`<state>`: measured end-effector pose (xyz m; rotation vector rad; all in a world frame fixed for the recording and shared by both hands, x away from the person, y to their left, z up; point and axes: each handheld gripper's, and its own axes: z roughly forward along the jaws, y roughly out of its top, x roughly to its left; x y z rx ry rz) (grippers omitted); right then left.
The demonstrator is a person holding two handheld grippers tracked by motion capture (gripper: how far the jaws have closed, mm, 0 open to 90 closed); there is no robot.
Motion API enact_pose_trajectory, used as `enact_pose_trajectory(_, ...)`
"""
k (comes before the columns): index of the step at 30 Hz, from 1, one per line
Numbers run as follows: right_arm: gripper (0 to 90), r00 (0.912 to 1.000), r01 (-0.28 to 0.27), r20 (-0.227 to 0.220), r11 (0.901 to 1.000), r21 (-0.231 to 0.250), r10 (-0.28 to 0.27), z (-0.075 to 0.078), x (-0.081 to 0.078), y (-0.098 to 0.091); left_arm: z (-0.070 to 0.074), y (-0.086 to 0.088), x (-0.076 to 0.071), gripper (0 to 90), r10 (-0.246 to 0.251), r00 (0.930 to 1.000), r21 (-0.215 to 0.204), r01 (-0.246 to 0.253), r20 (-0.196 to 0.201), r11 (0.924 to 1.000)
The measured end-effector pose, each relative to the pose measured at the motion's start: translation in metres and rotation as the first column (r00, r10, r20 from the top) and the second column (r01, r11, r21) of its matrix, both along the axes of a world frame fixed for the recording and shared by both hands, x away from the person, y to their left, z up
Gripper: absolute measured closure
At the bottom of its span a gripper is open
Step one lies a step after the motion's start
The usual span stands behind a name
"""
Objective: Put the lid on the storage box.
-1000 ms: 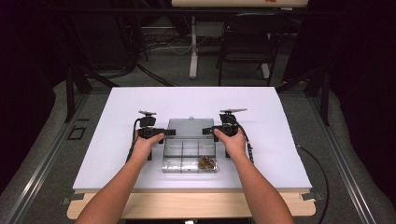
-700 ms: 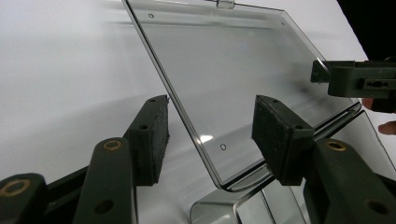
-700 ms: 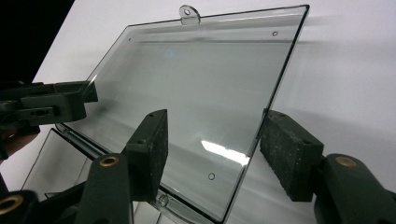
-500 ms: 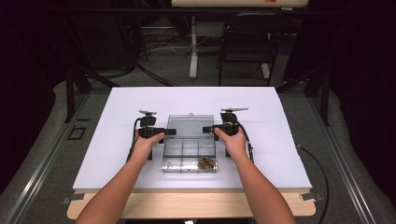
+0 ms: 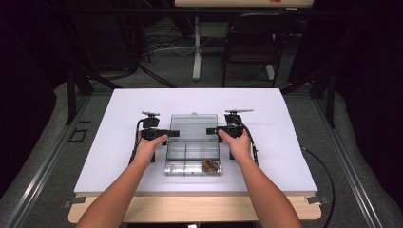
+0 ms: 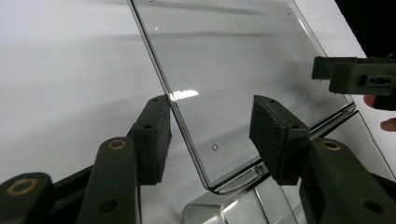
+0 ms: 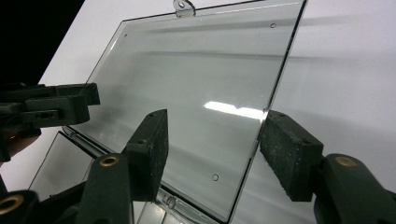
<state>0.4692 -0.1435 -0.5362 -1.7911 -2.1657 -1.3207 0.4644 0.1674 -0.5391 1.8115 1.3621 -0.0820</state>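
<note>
A clear plastic compartment box (image 5: 185, 159) lies on the white table (image 5: 285, 156), its lid (image 5: 193, 124) swung open and leaning back. Small brown pieces (image 5: 210, 166) fill its near right compartment. My left gripper (image 5: 173, 133) is at the lid's left edge and my right gripper (image 5: 211, 130) at its right edge. In the left gripper view the lid (image 6: 243, 60) has its edge between my left gripper's (image 6: 210, 116) jaws, which have just been closing and stand apart. In the right gripper view my right gripper (image 7: 215, 119) straddles the lid's (image 7: 196, 84) other edge, jaws wide.
The other gripper shows across the lid in each gripper view: the right gripper (image 6: 355, 74) and the left gripper (image 7: 51, 105). A wooden strip (image 5: 190, 206) runs along the table's near edge. A chair (image 5: 249, 45) and a stand (image 5: 196, 47) are beyond the table.
The lid's far edge sits slightly higher in the high view than one second ago. Both hands have kept their places beside the box.
</note>
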Motion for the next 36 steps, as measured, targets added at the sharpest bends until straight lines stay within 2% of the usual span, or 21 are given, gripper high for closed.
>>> enact_pose_trajectory(21, 43.3, 0.9993, 0.008, 0.037, 0.9999, 0.013, -0.009, 0.008, -0.004, 0.0, 0.01, 0.001, -0.004, 50.4, 0.001, 0.9995, 0.003, -0.002, 0.032, 1.0)
enact_pose_trajectory(36, 44.2, 0.997, 0.001, 0.077, 0.9997, -0.022, 0.001, 0.016, -0.01, 0.002, 0.016, 0.001, -0.007, 52.0, 0.005, 0.9984, 0.005, -0.006, 0.056, 1.0)
